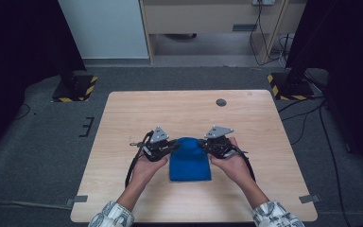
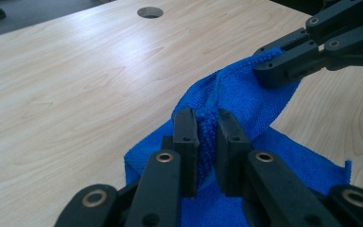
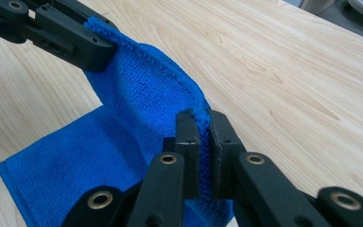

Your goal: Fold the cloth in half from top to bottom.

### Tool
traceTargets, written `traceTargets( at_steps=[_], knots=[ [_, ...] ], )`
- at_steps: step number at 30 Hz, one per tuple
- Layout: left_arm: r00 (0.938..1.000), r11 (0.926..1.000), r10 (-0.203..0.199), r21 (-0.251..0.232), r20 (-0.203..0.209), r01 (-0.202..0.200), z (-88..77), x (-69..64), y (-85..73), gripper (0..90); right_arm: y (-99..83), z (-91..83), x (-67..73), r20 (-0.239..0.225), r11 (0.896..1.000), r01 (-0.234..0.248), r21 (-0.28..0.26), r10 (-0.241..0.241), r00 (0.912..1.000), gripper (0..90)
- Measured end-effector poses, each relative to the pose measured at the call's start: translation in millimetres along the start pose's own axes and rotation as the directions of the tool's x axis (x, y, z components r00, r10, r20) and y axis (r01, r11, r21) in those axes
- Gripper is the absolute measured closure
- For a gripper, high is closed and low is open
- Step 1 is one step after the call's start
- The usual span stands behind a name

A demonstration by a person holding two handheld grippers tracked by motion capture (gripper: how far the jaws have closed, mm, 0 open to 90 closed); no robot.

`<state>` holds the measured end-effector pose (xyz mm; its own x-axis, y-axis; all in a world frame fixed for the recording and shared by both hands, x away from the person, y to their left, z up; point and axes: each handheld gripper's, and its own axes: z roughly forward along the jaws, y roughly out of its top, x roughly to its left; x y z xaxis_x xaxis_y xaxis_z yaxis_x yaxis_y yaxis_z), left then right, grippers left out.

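I hold a blue cloth [image 1: 189,163] near the middle of the tabletop [image 1: 123,118], somewhat closer to the near edge than the far one. Its long axis runs from near edge to far edge; the near end lies flat on the wood, squared off toward me, and the far end is lifted into a rounded hump between my tools. My left hand-held gripper [image 1: 168,147] is clenched on the far left corner of the cloth, the fabric bunched between its jaws in the left gripper view. My right hand-held gripper [image 1: 207,145] is clenched on the far right corner, pinching the hem. A round hole [image 1: 221,102] sits in the tabletop toward the far right corner.
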<state>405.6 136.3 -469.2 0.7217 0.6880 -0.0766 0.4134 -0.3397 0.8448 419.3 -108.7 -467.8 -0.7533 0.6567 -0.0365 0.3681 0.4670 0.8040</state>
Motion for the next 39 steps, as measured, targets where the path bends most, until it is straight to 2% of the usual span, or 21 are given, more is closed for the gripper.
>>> traceTargets(
  at_steps=[9,15,17,24,28,29,31,39],
  knots=[
    [1.0,0.9998,-0.004,-0.021,0.002,0.004,-8.8,-0.8,-6.4,80.5,-4.6,-3.3,6.0,-0.015,1.0,-0.012,-0.014,0.012,0.9998,84.3],
    [0.9998,0.9999,-0.015,0.0,0.012,0.015,-8.0,-1.6,-15.1,78.8,-9.6,-3.0,12.3,-0.024,1.0,0.009,0.002,-0.008,0.9997,84.4],
    [0.9997,0.9998,-0.021,-0.003,0.009,0.021,-7.2,-2.8,-16.6,74.6,-12.5,-2.4,13.5,-0.026,1.0,0.013,0.007,-0.013,0.9996,84.4],
    [0.9978,0.9976,-0.066,-0.02,0.007,0.066,-8.6,-5.3,-14.7,51.6,-21.0,-0.1,13.9,-0.033,1.0,-0.002,0.02,0.002,0.9995,84.4],
    [0.9961,0.9953,-0.087,-0.042,0.013,0.088,-11.9,-4.7,-13.4,47.9,-22.3,0.2,15.4,-0.039,1.0,-0.003,0.021,0.004,0.9992,84.4],
    [0.9953,0.9933,-0.097,-0.062,0.006,0.097,-14.9,-3.7,-12.1,47.8,-22.8,0.0,16.6,-0.045,1.0,0.004,0.022,-0.003,0.999,84.4],
    [0.9942,0.9915,-0.108,-0.073,-0.001,0.107,-15.8,-2.1,-11.6,46.8,-24.0,-0.4,18.6,-0.05,1.0,0.006,0.022,-0.005,0.9987,84.3],
    [0.9893,0.9891,-0.134,-0.07,-0.057,0.13,-14.5,5.6,-17.3,44.0,-30.3,-3.0,26.4,-0.072,1.0,0.009,0.018,-0.008,0.9974,83.1]
  ],
)
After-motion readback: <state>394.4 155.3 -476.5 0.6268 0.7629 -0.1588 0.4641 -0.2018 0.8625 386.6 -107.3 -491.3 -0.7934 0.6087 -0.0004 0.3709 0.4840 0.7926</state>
